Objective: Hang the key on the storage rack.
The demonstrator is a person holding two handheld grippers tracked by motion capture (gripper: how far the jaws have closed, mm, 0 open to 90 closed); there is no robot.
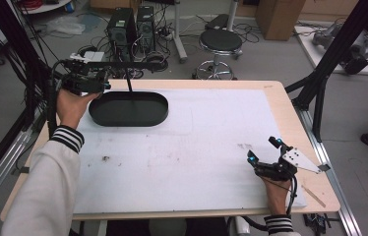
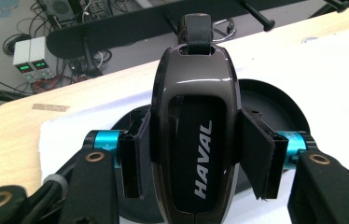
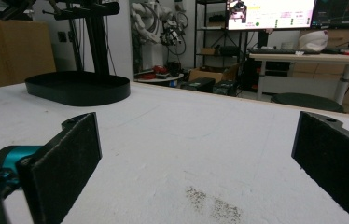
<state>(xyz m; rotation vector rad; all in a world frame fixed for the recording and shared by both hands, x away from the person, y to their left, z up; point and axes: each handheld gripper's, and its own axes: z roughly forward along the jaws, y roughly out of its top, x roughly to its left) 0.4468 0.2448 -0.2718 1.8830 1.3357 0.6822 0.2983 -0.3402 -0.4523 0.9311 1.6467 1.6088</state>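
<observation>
Left gripper [image 2: 196, 156]: its two black pads press on the sides of a car key [image 2: 195, 126]. It holds the key tight.
Car key: dark, shiny and long, with the word HAVAL on it and a black strap loop at its far end. It hangs over the left end of the tray.
Tray [image 1: 129, 108]: black, oval and flat, with a low rim. It sits at the far left of the mat. A thin black post stands up from it and carries a bar.
Right gripper [image 1: 264, 150]: it rests at the near right of the table, well apart from the tray. Its jaws stand wide open with nothing between them.
Mat [image 1: 192, 147]: white, and it covers most of the table. It has small dark smudges.
Table [image 1: 285, 110]: light wood, with round corners.
Room: a grey floor with many cables, two black computer boxes [image 1: 132, 27], a round black stool [image 1: 220, 41] and a brown cardboard box [image 1: 279, 17] beyond the far edge. The right gripper view shows a lit screen [image 3: 270, 13] and desks far off.
</observation>
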